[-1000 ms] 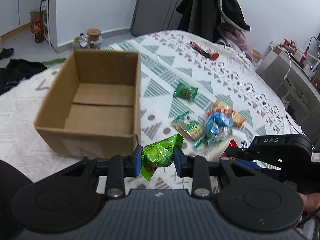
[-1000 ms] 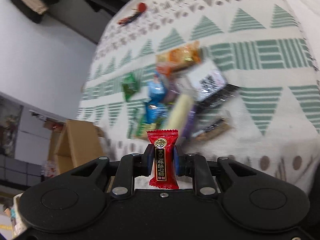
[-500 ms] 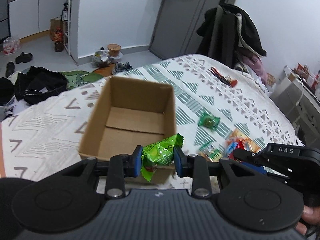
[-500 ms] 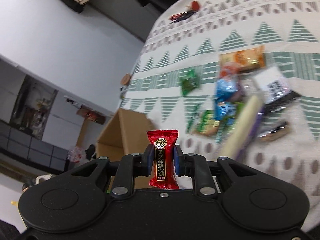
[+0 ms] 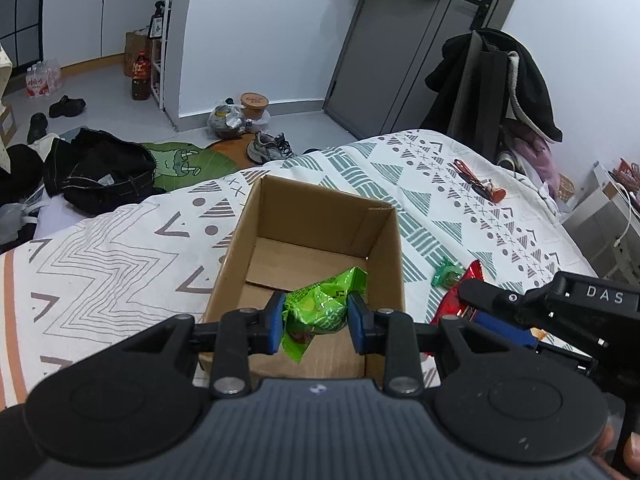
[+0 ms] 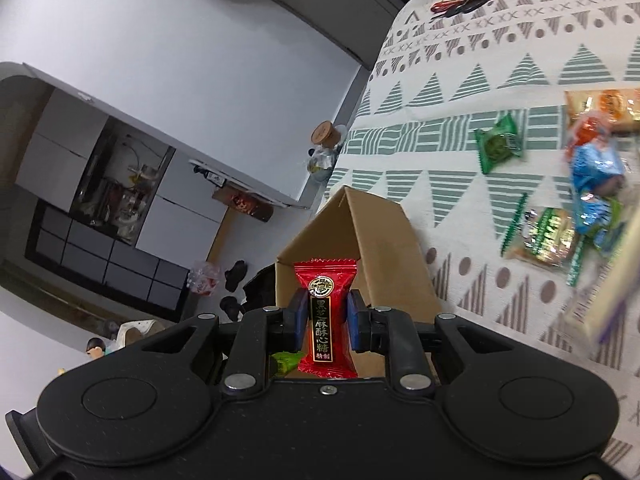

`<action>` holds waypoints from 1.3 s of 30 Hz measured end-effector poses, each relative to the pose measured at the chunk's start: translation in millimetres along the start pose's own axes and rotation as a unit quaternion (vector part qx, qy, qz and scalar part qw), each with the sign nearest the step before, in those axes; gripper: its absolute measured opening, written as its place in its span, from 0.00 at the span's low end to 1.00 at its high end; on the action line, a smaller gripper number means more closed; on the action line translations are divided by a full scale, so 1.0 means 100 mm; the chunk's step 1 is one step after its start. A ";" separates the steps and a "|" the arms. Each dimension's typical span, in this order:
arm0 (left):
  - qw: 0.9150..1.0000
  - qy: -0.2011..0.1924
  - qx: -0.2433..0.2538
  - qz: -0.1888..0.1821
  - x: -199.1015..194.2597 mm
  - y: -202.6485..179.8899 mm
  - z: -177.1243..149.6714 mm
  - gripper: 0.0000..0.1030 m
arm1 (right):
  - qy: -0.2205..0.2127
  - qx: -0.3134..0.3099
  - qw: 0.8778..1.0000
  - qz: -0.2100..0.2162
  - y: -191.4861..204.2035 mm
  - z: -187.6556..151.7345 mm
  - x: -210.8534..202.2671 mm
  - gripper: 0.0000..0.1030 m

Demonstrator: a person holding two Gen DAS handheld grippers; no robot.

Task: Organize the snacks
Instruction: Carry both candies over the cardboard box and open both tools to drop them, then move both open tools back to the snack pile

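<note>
My left gripper (image 5: 317,322) is shut on a bright green snack packet (image 5: 320,310), held above the near edge of an open cardboard box (image 5: 384,240) on the bed. The box's inside looks bare. My right gripper (image 6: 325,317) is shut on a red candy wrapper with gold lettering (image 6: 325,316), just short of the same cardboard box (image 6: 384,240). In the left wrist view the right gripper (image 5: 472,300) comes in from the right with the red candy (image 5: 460,296). A dark green candy (image 5: 448,276) lies on the bed right of the box.
Several loose snacks lie on the patterned bedspread (image 6: 460,184): a green candy (image 6: 498,144), blue packets (image 6: 596,172), an orange packet (image 6: 608,104). A red-handled tool (image 5: 476,184) lies farther back on the bed. Clothes and shoes (image 5: 100,172) cover the floor beyond the bed edge.
Both grippers have lifted and moved left toward the box with their snacks still held. The box now sits right in front of both, and the snack pile has slid off to the right.
</note>
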State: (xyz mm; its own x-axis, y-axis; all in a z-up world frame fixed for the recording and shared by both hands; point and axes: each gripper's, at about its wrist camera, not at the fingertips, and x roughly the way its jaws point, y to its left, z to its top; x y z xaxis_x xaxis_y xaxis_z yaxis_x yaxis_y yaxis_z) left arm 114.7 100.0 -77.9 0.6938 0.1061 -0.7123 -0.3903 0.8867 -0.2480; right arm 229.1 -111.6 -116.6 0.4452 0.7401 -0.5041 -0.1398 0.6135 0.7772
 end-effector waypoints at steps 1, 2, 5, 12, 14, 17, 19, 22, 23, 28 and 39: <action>1.000 0.001 -0.002 0.000 0.03 0.01 0.01 0.31 | 0.003 -0.001 1.000 0.001 0.01 0.01 0.04 0.20; 1.000 0.003 -0.004 0.000 0.06 0.03 0.02 0.31 | 0.005 -0.002 1.000 0.002 0.01 0.01 0.07 0.20; 1.000 0.008 -0.007 0.003 0.13 0.05 0.04 0.31 | 0.010 -0.004 1.000 0.005 0.04 0.00 0.17 0.20; 1.000 0.015 -0.017 0.019 0.25 0.08 0.08 0.32 | 0.017 -0.010 1.000 0.020 0.06 0.02 0.33 0.25; 0.999 0.015 -0.016 0.029 0.26 0.07 0.09 0.35 | 0.023 -0.005 1.000 0.016 0.04 0.01 0.34 0.34; 0.999 0.019 -0.010 0.034 0.26 0.05 0.09 0.45 | 0.022 -0.004 1.000 0.011 0.03 0.00 0.32 0.42; 0.999 0.021 -0.012 0.036 0.24 0.04 0.08 0.52 | 0.019 -0.001 1.000 0.007 0.02 0.01 0.27 0.43; 0.999 0.018 -0.010 0.040 0.19 0.01 0.07 0.60 | 0.006 0.002 1.000 -0.007 0.00 0.03 0.14 0.48; 0.999 0.017 -0.009 0.039 0.17 -0.01 0.06 0.64 | 0.000 0.001 1.000 -0.012 -0.01 0.03 0.08 0.53; 0.999 0.017 -0.001 0.038 0.08 -0.11 -0.01 0.75 | -0.020 -0.011 0.999 -0.048 -0.03 0.02 -0.16 0.60; 1.000 0.027 0.012 0.006 -0.08 -0.39 -0.16 0.85 | -0.053 -0.019 0.993 -0.101 -0.18 -0.02 -0.71 0.76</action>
State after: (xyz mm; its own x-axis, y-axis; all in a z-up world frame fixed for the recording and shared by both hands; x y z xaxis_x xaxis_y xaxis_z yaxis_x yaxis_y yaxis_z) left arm 114.5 57.7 -72.6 0.6557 0.0932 -0.7492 -0.3836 0.8959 -0.2242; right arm 197.9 -174.8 -95.3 0.5580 0.5695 -0.6036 -0.0703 0.7572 0.6494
